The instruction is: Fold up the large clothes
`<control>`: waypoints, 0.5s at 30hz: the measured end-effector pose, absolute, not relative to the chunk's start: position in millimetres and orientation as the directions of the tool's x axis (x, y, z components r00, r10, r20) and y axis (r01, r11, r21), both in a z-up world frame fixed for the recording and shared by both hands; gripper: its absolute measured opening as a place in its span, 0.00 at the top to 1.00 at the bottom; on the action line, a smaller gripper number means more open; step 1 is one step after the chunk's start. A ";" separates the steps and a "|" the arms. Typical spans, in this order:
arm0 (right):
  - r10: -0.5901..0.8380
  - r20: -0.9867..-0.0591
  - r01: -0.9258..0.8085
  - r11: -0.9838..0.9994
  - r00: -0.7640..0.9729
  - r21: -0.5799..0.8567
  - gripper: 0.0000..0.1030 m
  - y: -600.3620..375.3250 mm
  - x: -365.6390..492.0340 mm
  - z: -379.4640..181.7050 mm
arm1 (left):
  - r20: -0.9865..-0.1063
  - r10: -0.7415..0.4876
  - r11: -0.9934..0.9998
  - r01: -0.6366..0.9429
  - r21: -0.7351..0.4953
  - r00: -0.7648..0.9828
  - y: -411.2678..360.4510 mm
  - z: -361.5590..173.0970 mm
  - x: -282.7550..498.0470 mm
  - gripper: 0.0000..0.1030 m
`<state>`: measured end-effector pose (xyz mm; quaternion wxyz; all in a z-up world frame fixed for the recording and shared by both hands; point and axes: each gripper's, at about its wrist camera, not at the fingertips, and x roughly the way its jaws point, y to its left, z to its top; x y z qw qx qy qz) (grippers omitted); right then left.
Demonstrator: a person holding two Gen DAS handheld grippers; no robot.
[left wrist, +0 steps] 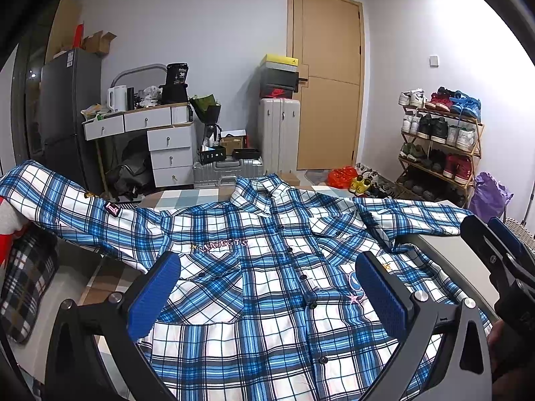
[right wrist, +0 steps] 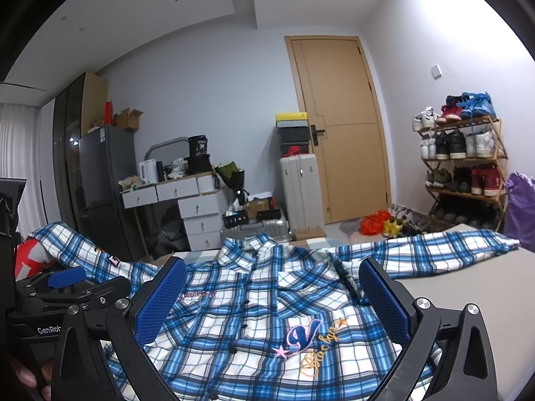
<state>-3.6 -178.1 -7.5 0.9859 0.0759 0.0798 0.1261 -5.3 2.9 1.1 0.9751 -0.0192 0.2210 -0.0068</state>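
While the plaid shirt lies face up and buttoned on the bed in front of me, collar away from me and hem under my wrists, I judge that I am at the very start of the fold: nothing is tucked or doubled yet.

Farthest left, one sleeve runs off the edge of the bed and drapes over a heap of red and grey cloth, above a dark checked cushion. That sleeve sits higher than the body and will not lie flat until I lift it back in.

My left gripper hovers above the lower chest with its blue pads wide apart, holding nothing. Whether it touches the cloth I cannot tell.

Moving right, my right gripper hangs over the embroidered V badge, its fingers likewise spread and empty.

Farthest right, the other sleeve stretches straight across the bare grey sheet, reaching toward a purple bag at the bed's edge.

Next, I think, each gripper should go outward to its own sleeve, pinch near the cuff and shoulder, and carry it across the chest. The left one calls for more care, since the hanging weight could drag the body askew.
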 end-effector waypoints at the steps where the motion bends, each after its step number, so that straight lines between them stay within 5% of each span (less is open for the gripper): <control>1: 0.261 -0.138 -0.237 0.957 0.956 0.170 0.00 -178.5 -3.6 -7.3 | -0.431 -0.022 0.999 0.005 -0.040 0.902 2.7 1.1 -5.1 0.01; 15: 0.267 -0.148 -0.239 0.954 0.952 0.181 0.00 -179.9 -2.2 -9.3 | -0.433 -0.022 0.999 0.008 -0.034 0.901 2.5 0.3 -5.2 0.01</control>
